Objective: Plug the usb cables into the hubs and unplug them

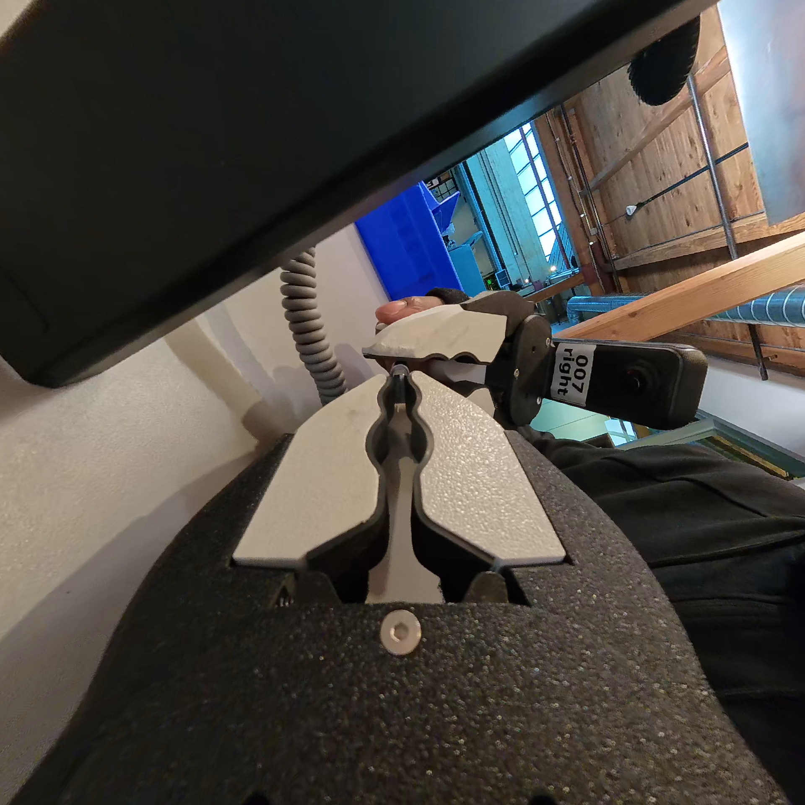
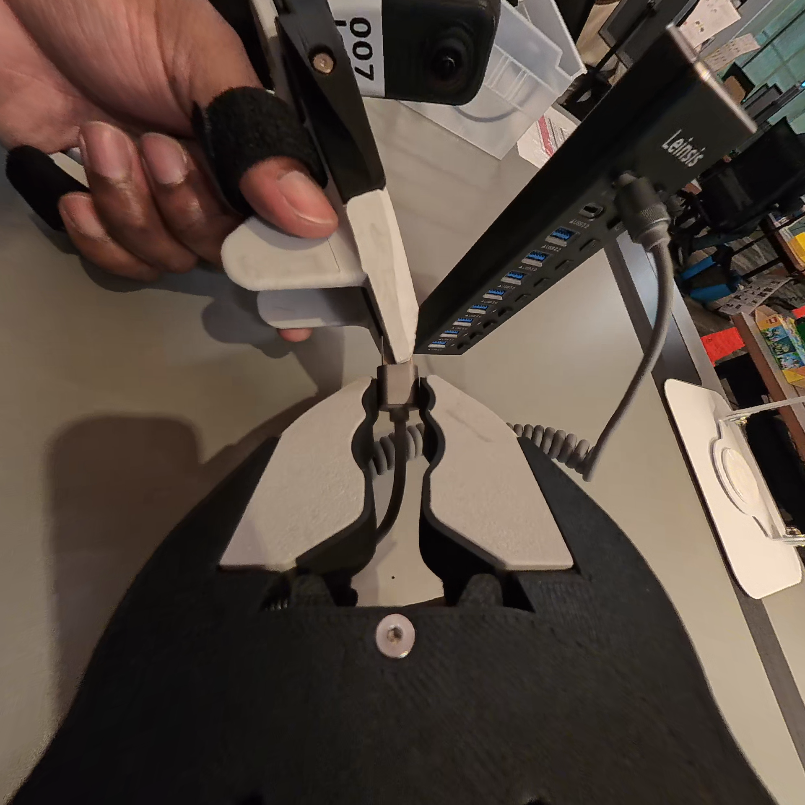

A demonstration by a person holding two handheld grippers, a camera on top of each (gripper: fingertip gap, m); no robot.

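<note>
My right gripper is shut on a small grey usb plug, whose coiled grey cable runs back between the fingers. My left gripper comes down from above, its tips closed on the plug's front end; in the left wrist view a small dark part sits pinched between them. The long black hub with a row of blue ports lies tilted, its near end beside the plug. It fills the top of the left wrist view. A second grey plug sits in the hub's far end.
A person's hand holds the left gripper. A clear plastic bin stands at the back of the grey table. A white pad with a clear stand lies at the table's right edge. Shelves with coloured boxes lie beyond. The tips of both grippers are at nearly the same place.
</note>
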